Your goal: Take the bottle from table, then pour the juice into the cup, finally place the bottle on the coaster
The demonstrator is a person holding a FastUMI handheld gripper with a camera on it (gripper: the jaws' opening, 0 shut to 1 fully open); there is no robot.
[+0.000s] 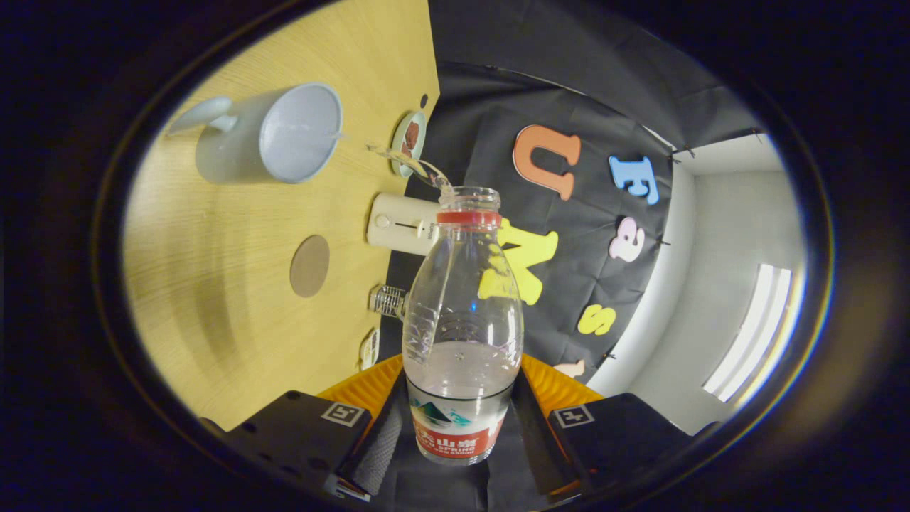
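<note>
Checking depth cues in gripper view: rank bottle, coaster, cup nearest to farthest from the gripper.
1. Bottle: clamped between the fingers of the gripper, tilted and pouring.
2. Coaster: round brown disc on the table beyond the fingers.
3. Cup: farthest, past the coaster, receiving the stream.

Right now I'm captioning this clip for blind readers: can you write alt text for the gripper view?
The gripper is shut on a clear bottle, tipped so a thin stream runs from its open mouth toward the cup on the wooden table. A round coaster lies bare nearby.
</note>
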